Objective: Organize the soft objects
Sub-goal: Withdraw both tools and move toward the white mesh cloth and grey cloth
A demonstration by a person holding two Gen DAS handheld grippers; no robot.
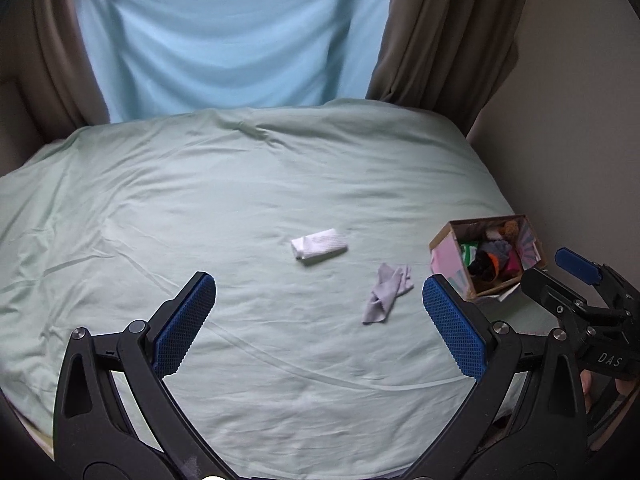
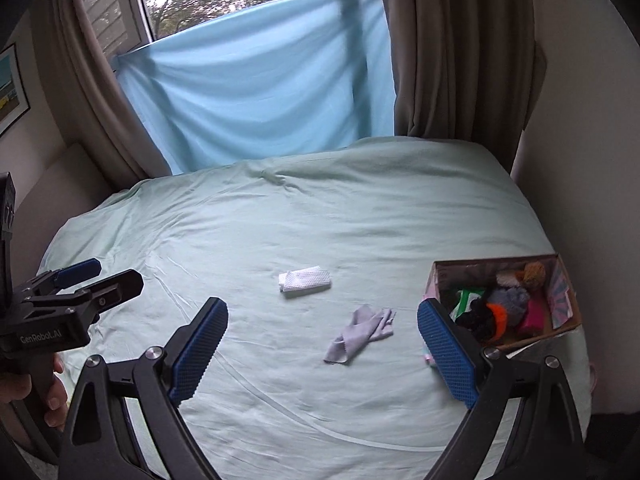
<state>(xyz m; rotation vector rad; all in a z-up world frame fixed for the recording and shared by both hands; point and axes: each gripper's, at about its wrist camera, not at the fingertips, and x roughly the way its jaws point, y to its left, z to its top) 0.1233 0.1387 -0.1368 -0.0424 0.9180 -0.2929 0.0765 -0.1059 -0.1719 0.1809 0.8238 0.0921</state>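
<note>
A folded white cloth [image 1: 319,246] lies mid-bed; it also shows in the right wrist view [image 2: 305,280]. A crumpled grey cloth [image 1: 387,292] lies to its right, nearer me, and shows in the right wrist view [image 2: 361,332]. A cardboard box [image 1: 442,238] at the bed's right edge holds several colourful soft items; it shows in the right wrist view [image 2: 568,322]. My left gripper [image 1: 318,312] is open and empty, above the bed short of the cloths. My right gripper [image 2: 322,340] is open and empty, with the grey cloth between its fingers in view.
A pale green sheet [image 1: 200,200] covers the bed. A blue cloth [image 2: 256,92] hangs over the window behind, with brown curtains [image 2: 456,48] either side. A wall [image 2: 580,140] runs along the bed's right edge. A framed picture [image 2: 10,88] hangs at left.
</note>
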